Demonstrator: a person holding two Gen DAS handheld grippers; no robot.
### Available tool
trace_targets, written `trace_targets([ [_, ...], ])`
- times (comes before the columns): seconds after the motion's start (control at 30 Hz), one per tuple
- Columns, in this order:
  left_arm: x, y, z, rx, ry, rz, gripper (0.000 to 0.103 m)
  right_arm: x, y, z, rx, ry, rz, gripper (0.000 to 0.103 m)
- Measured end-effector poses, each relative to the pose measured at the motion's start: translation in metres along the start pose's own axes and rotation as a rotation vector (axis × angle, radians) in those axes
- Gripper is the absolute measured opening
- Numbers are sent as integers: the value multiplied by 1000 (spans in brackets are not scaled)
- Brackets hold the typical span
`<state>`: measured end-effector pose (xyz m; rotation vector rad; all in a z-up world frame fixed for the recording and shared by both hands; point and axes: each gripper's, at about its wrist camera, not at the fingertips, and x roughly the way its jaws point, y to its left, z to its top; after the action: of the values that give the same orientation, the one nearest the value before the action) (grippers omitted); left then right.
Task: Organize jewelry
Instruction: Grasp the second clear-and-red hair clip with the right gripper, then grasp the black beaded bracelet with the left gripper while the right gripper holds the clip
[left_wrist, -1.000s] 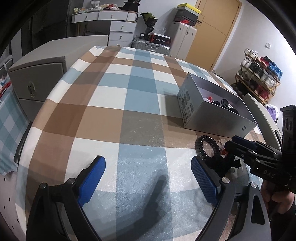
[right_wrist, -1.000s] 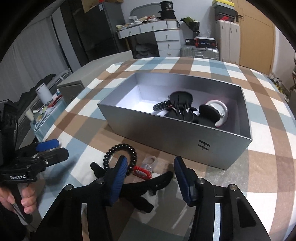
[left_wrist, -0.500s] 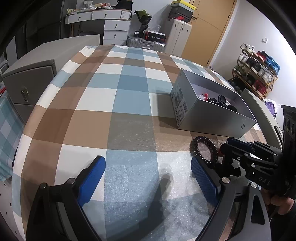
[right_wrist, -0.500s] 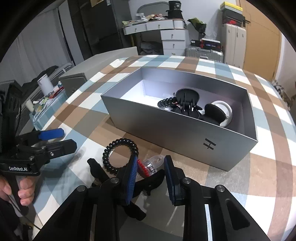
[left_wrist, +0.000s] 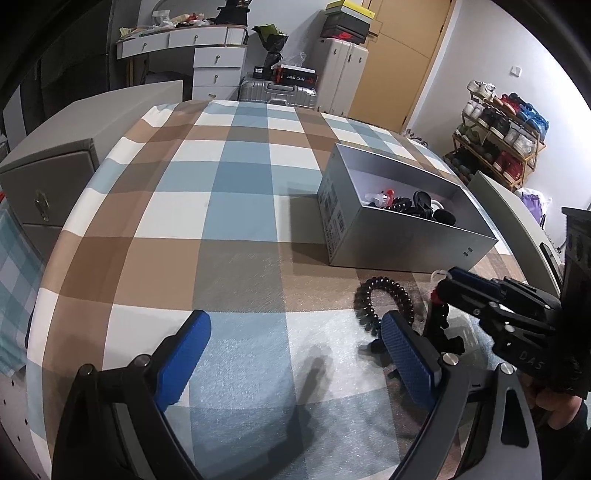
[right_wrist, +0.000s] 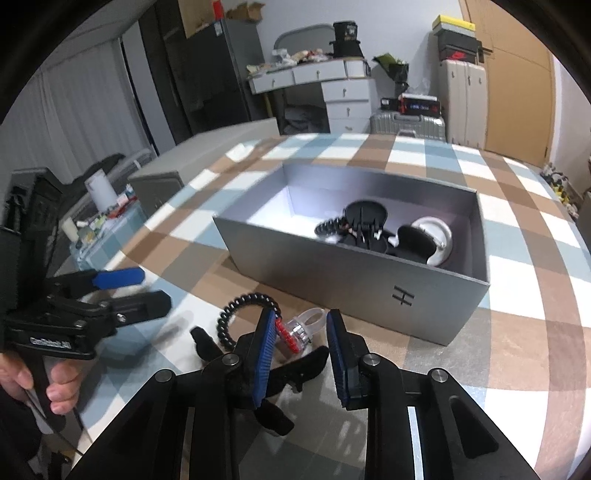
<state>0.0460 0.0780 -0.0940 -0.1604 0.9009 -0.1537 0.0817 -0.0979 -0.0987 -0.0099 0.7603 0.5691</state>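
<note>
A silver box (right_wrist: 332, 266) on the checked tablecloth holds black hair clips, a spiral tie and a white round item (right_wrist: 436, 236); it also shows in the left wrist view (left_wrist: 399, 243). In front of it lie a black spiral hair tie (right_wrist: 240, 310), a clear ring with red stones (right_wrist: 299, 328) and a black claw clip (right_wrist: 295, 373). My right gripper (right_wrist: 301, 350) is narrowly open, its fingers on either side of the ring and over the clip. My left gripper (left_wrist: 291, 354) is wide open and empty, left of the spiral tie (left_wrist: 384, 302).
A grey cabinet (left_wrist: 48, 177) stands off the table's left side. A white dresser (left_wrist: 199, 48), suitcases (left_wrist: 277, 92) and a shoe rack (left_wrist: 506, 125) stand in the room behind. The box lid (left_wrist: 517, 218) lies right of the box.
My right gripper has narrowed its fingers and moved forward over the ring and the claw clip. The left gripper has stayed wide open and drifted slightly.
</note>
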Motion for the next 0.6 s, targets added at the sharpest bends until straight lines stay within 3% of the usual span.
trace_targets([
  [0.47, 14, -33, 19, 68, 84, -91, 91, -44, -6, -2, -3, -133, 25, 27],
  [0.6, 23, -42, 26, 99, 123, -74, 91, -55, -16, -7, 17, -150, 18, 27],
])
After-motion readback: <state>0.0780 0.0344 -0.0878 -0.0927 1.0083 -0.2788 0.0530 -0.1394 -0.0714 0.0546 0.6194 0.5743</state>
